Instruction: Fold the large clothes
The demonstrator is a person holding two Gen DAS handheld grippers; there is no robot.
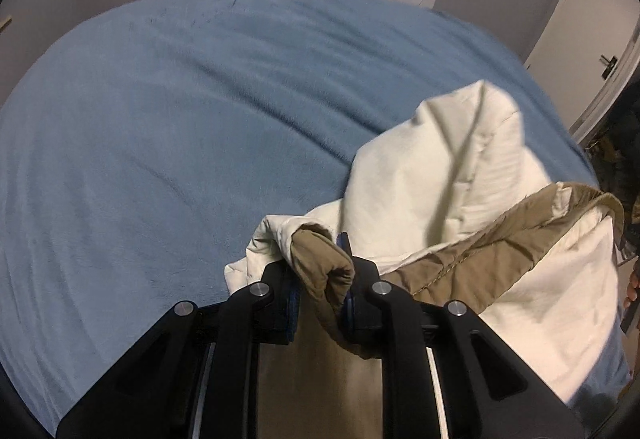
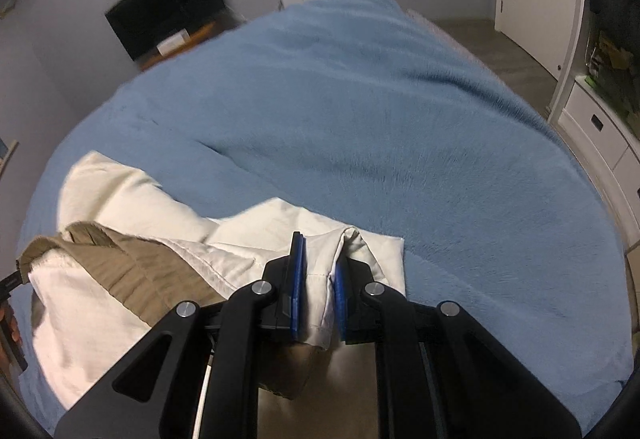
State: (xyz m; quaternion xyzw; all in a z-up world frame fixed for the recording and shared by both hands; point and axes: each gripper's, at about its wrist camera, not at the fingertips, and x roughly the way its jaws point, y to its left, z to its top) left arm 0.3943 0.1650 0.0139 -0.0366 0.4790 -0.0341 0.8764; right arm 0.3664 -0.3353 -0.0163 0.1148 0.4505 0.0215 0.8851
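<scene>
Left gripper [image 1: 322,281] pinches the jacket's [image 1: 460,175] tan edge; right gripper [image 2: 320,287] pinches its cream edge, probably to lay it flat on the blue bed [image 2: 380,127] ahead.

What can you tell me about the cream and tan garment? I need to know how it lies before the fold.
The garment looks like a padded jacket: cream on one face, tan on the other, with a stitched tan edge. It lies bunched and partly turned over on the blue blanket covering the bed. The left claw pinches a rolled tan edge; the right claw pinches a cream fold. Between them the fabric sags in loose folds.
</scene>
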